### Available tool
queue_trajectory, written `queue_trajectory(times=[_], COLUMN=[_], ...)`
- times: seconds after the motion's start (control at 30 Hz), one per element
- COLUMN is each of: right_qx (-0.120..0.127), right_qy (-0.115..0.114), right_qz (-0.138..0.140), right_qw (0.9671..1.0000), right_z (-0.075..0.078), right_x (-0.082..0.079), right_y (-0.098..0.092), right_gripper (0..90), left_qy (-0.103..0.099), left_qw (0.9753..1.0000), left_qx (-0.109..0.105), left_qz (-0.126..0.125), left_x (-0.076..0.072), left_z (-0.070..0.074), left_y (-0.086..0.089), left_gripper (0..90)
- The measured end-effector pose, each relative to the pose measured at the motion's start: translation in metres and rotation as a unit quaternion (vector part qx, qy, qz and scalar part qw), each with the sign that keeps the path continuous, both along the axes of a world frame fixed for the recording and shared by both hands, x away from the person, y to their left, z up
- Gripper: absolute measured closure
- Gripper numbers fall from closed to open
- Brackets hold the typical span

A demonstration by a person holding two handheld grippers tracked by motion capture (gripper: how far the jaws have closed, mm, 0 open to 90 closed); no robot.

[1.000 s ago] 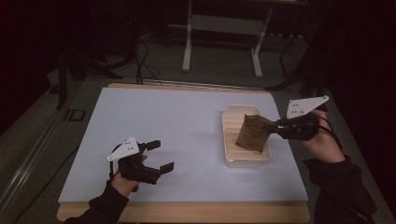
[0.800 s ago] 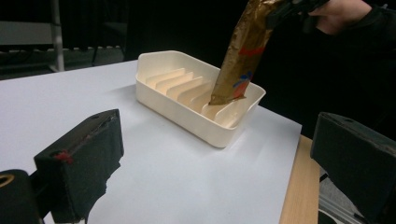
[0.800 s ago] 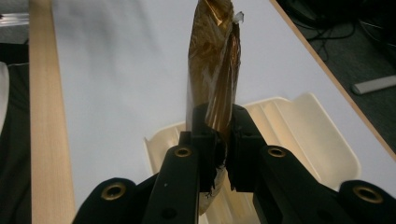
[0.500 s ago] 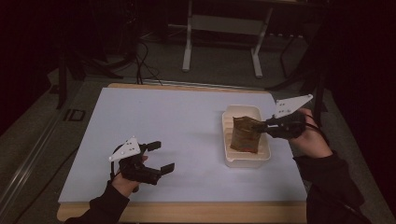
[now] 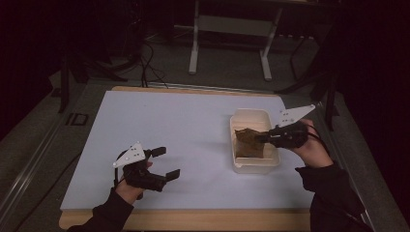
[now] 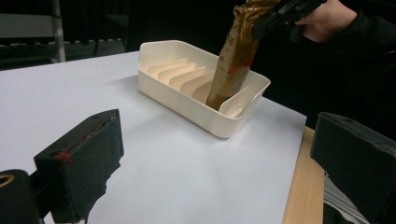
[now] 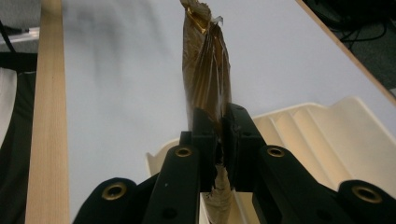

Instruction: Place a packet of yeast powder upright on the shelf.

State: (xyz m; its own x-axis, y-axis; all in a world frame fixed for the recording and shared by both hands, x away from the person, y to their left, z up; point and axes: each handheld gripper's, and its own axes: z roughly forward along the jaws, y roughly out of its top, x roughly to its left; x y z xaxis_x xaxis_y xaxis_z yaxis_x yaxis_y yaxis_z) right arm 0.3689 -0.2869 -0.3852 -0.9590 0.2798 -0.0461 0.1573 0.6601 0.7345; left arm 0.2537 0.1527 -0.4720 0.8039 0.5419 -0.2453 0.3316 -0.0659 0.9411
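- I see a pale white sheet [image 5: 179, 140] covering a light wooden table [image 5: 193, 220]; the room behind is dark, with a grey metal stand [image 5: 229, 36].
- My right gripper [image 5: 263, 138] is clamped on a crinkled brown-gold packet [image 5: 247, 142], its lower end inside the cream ribbed plastic tray [image 5: 253, 166].
- My left gripper [image 5: 164, 162] rests with jaws apart.

R claw [image 5: 261, 137] pinching brown packet [image 5: 248, 141] over tray [image 5: 255, 165].

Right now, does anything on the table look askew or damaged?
Only the crinkled gold-brown foil packet: it leans at a tilt in the cream plastic slotted tray, its lower end in the tray's near end, its crumpled top pinched by the right gripper. Nothing looks spilled.
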Motion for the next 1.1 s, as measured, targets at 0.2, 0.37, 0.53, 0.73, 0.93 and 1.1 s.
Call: queue_trajectory(times=[0.2,0.37,0.53,0.73,0.93,1.1], right_qx=[0.009,0.019,0.018,0.047,0.071,0.084], right_qy=[0.022,0.024,0.025,0.024,0.012,-0.001], right_qz=[-0.014,-0.034,-0.076,-0.109,-0.121,-0.125], right_qw=[0.9996,0.999,0.9966,0.9926,0.9901,0.9886], right_z=[-0.023,-0.024,-0.017,-0.003,0.011,0.02], right_x=[0.004,0.004,0.001,-0.003,-0.009,-0.016], right_y=[-0.008,-0.013,-0.012,-0.014,-0.011,-0.002], right_gripper=[83.3,78.9,67.3,57.0,50.8,45.5], left_qy=[0.001,0.002,0.004,0.001,-0.001,0.0], left_qw=[1.0,1.0,1.0,0.9999,0.9998,0.9998], left_qx=[0.004,0.003,0.005,0.014,0.019,0.019], left_qz=[0.0,0.0,0.001,-0.001,-0.003,-0.002], left_x=[0.0,0.001,0.001,0.0,-0.001,-0.001], left_z=[-0.002,-0.002,-0.004,-0.005,-0.006,-0.006], left_y=[-0.001,-0.001,-0.001,-0.002,-0.004,-0.003], left_gripper=[3.4,3.4,3.4,3.4,3.4,3.4])
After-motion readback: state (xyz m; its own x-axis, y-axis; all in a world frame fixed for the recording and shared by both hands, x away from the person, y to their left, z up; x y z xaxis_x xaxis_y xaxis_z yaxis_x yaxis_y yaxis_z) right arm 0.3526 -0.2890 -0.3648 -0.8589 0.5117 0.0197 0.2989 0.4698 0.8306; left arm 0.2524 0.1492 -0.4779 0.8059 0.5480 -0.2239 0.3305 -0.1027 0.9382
